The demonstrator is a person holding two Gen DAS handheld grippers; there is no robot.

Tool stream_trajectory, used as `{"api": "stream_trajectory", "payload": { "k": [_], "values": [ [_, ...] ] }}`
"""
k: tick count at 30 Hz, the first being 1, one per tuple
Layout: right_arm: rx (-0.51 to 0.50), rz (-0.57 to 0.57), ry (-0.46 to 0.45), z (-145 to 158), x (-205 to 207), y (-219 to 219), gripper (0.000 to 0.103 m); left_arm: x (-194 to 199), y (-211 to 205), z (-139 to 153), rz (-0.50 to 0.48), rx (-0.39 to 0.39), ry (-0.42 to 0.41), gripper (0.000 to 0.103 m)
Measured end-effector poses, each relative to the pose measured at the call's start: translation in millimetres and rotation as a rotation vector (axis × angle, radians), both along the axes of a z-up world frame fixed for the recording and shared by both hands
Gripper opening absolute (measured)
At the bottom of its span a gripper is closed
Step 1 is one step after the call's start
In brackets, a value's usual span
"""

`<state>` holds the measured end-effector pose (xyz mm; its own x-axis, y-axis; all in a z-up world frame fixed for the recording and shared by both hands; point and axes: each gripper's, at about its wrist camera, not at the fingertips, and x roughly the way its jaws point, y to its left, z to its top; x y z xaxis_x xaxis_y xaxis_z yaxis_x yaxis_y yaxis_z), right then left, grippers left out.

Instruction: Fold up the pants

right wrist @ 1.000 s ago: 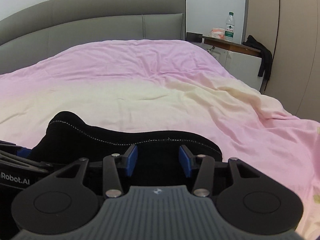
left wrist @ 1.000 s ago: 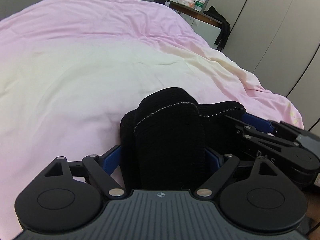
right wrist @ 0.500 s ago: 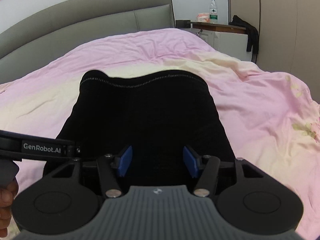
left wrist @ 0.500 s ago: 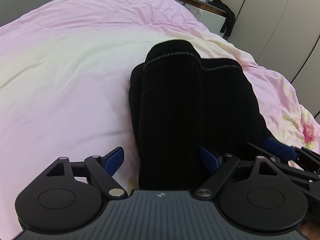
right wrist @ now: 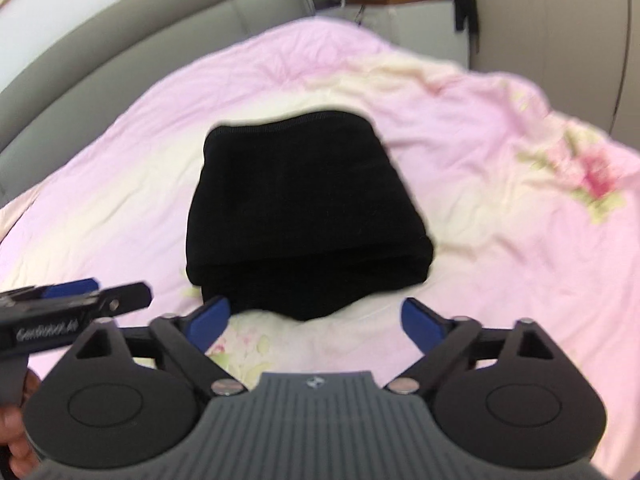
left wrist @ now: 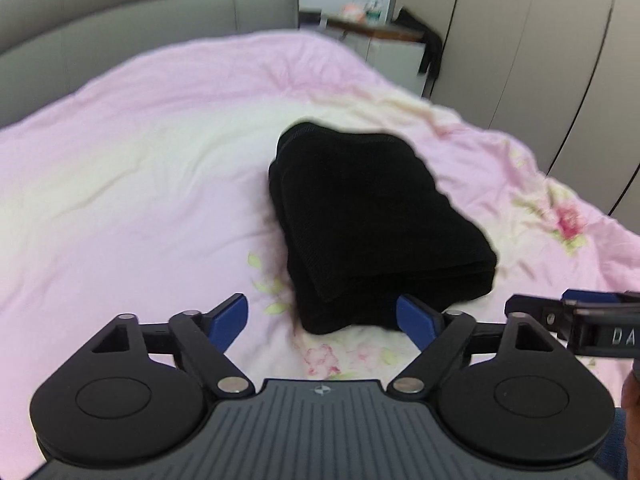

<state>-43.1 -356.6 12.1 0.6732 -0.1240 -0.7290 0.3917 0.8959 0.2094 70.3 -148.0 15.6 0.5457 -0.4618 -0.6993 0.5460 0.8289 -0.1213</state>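
The black pants [left wrist: 380,220] lie folded into a thick rectangular bundle on the pink duvet [left wrist: 140,200], also in the right wrist view [right wrist: 304,224]. My left gripper [left wrist: 324,316] stands open just short of the bundle's near corner, its blue pads clear of the cloth. My right gripper [right wrist: 316,316] has its jaws opening wide, with only the bundle's near edge showing beyond the tips and nothing pressed between them. Each gripper shows side-on at the edge of the other's view [left wrist: 516,304] [right wrist: 136,294].
A grey padded headboard [right wrist: 200,20] runs behind the bed. At the back right stands a bedside table [left wrist: 376,32] with a bottle and a dark garment hanging off it. Wardrobe doors [left wrist: 540,40] line the right side. The duvet has flower prints near me.
Both grippers have let go of the pants and drawn back and upward. The bundle now rests whole on the bed, farther away. The right jaws have spread much wider.
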Motion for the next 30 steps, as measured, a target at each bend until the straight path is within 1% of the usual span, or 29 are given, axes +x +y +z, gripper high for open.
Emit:
{"api": "stream_trajectory", "payload": {
  "k": [2,3,5,7,10,18,30],
  "values": [
    [-0.051,-0.015,-0.041,17.2,-12.1,7.1,0.098,-11.0,2.3,12.5,-0.007,-0.009,-0.003,0.103],
    [-0.072,-0.021,-0.055,24.5,-17.8,12.1,0.098,-14.6,1.4,17.3,-0.01,-0.007,0.009,0.103],
    [-0.099,-0.03,-0.073,35.1,-25.6,20.1,0.098,-20.5,-3.7,23.8,-0.008,0.02,0.032,0.103],
    [-0.12,-0.045,-0.077,44.6,-33.8,29.1,0.098,-26.4,-8.6,29.9,0.016,0.057,0.027,0.103],
    [-0.15,-0.1,-0.041,54.1,-40.0,34.1,0.098,-35.6,-13.7,37.5,0.053,0.102,0.013,0.103],
    [-0.174,-0.15,-0.026,69.0,-53.4,35.1,0.098,-47.9,-17.2,49.3,0.076,0.116,-0.014,0.103],
    [-0.161,-0.162,-0.036,73.2,-62.1,30.2,0.098,-55.2,-20.6,54.0,0.073,0.114,-0.021,0.103]
  ]
}}
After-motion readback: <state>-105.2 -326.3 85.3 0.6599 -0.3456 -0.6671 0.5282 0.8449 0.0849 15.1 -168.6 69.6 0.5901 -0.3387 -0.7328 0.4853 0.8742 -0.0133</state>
